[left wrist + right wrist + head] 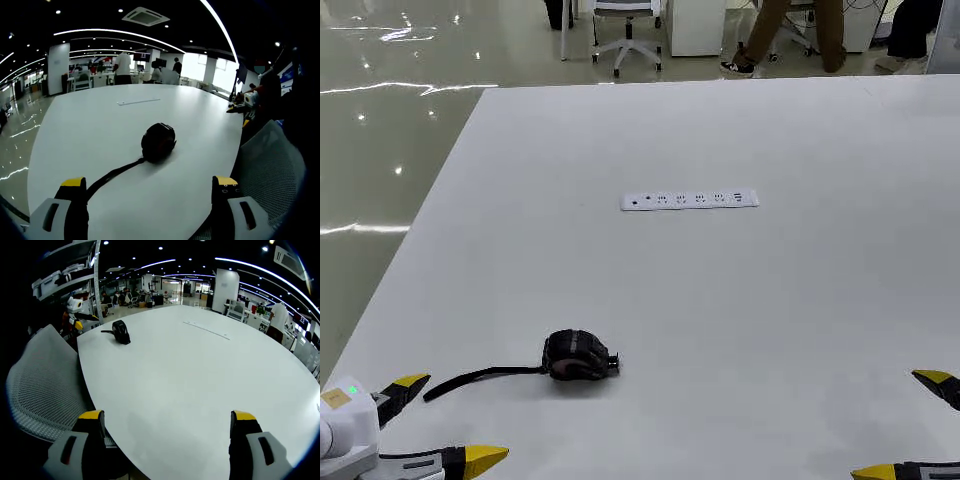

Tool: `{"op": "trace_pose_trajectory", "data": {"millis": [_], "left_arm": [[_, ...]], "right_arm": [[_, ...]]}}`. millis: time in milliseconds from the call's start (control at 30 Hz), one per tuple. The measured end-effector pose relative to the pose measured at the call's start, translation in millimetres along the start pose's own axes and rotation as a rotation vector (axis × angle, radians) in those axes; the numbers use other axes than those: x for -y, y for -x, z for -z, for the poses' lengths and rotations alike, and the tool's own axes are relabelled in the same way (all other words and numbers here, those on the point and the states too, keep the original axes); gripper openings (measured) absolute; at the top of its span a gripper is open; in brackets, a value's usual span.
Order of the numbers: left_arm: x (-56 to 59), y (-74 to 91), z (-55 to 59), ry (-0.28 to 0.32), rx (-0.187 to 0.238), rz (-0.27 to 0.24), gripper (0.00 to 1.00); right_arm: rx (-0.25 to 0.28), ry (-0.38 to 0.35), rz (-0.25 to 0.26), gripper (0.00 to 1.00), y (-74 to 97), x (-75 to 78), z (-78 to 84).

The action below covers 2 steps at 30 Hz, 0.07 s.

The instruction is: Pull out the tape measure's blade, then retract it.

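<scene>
tape measure (pixel 578 356) black, on its side near the worktop's (pixel 770 300) front-left corner, strap (pixel 480 379) trailing left | worktop white, power strip (pixel 689 200) farther back; glossy office floor (pixel 380 150) beyond | left gripper (pixel 448 420) spread, strap end between its jaws | right gripper (pixel 905 425) spread, well apart

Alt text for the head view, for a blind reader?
A black rounded tape measure with a black strap lies untouched on a white table, nearer the open left gripper than the open right gripper. A white power strip lies beyond it.
</scene>
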<state>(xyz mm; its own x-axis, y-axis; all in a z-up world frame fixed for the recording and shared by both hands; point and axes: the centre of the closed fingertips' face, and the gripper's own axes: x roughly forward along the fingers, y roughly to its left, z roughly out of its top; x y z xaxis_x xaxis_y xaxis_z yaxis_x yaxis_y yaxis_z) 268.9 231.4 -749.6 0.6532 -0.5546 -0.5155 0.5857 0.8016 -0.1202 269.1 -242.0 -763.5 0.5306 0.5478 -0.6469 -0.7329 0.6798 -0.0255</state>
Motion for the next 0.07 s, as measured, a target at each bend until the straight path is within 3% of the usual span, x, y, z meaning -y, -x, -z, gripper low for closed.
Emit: {"op": "trace_pose_trajectory", "data": {"millis": [67], "left_arm": [[1.0,-0.4,-2.0,0.004,0.005,0.002,1.00]], "right_arm": [[-0.005,0.001,-0.002,1.00,0.3,-1.2,0.6]]}}
